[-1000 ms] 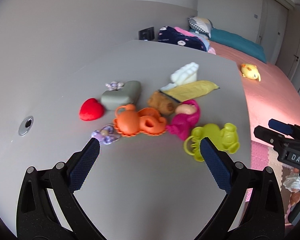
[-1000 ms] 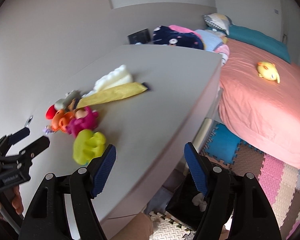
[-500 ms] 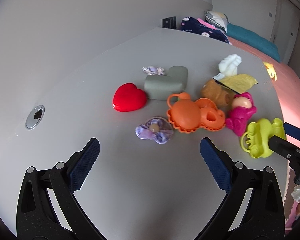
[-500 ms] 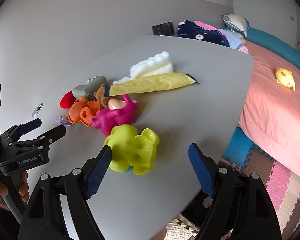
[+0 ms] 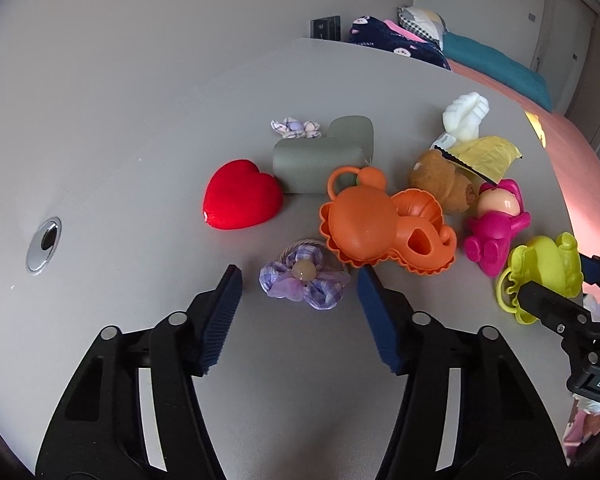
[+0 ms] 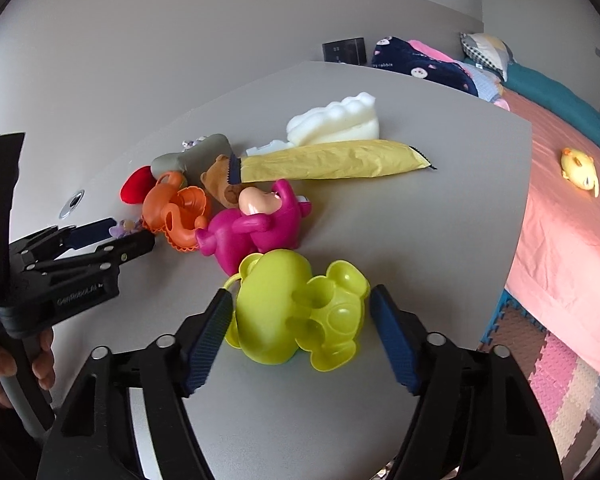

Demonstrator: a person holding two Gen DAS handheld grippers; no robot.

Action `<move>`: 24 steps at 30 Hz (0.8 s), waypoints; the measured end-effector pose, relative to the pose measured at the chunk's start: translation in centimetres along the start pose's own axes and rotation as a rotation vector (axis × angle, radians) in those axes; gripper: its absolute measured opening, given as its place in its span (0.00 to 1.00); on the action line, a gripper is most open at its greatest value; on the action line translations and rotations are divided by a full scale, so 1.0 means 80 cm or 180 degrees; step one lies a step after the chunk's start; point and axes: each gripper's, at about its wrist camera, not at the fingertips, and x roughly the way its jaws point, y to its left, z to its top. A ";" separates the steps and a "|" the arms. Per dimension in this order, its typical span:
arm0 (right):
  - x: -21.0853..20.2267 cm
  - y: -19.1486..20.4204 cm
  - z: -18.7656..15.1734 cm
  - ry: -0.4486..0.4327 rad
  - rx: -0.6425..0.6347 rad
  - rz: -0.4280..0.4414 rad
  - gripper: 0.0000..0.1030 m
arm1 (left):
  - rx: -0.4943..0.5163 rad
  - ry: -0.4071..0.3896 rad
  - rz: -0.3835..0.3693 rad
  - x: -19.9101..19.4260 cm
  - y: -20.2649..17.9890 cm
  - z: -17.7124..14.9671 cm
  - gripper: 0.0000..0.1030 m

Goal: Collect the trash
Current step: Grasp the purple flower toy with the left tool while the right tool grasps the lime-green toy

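Note:
My left gripper [image 5: 298,272] hangs low over the grey table [image 5: 140,120], its jaws closing. A purple plaid hair bow [image 5: 304,280] lies between the pads, a small gap on each side. In the right wrist view my right gripper [image 6: 300,294] is also closing, with a lime-green plastic toy [image 6: 300,312] between its pads, which are close to its sides. Behind them lie a yellow wrapper [image 6: 332,164], white foam [image 6: 336,124], a pink doll [image 6: 256,228], an orange mould [image 5: 380,228], a brown bear [image 5: 440,184], a red heart [image 5: 240,196] and a grey-green foam corner [image 5: 320,160].
A second small plaid bow [image 5: 296,128] lies behind the foam corner. A metal grommet hole [image 5: 44,244] is on the table's left. The table's edge drops off on the right to a pink bed [image 6: 560,220] and foam floor mats [image 6: 560,380].
Both grippers have come forward and down onto the pile. The left jaws have narrowed around the purple bow, and the right jaws now flank the lime toy.

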 end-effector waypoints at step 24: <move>-0.035 -0.014 -0.007 -0.0041 0.0100 0.0220 0.55 | 0.0114 0.0026 0.0107 -0.022 -0.015 -0.019 0.25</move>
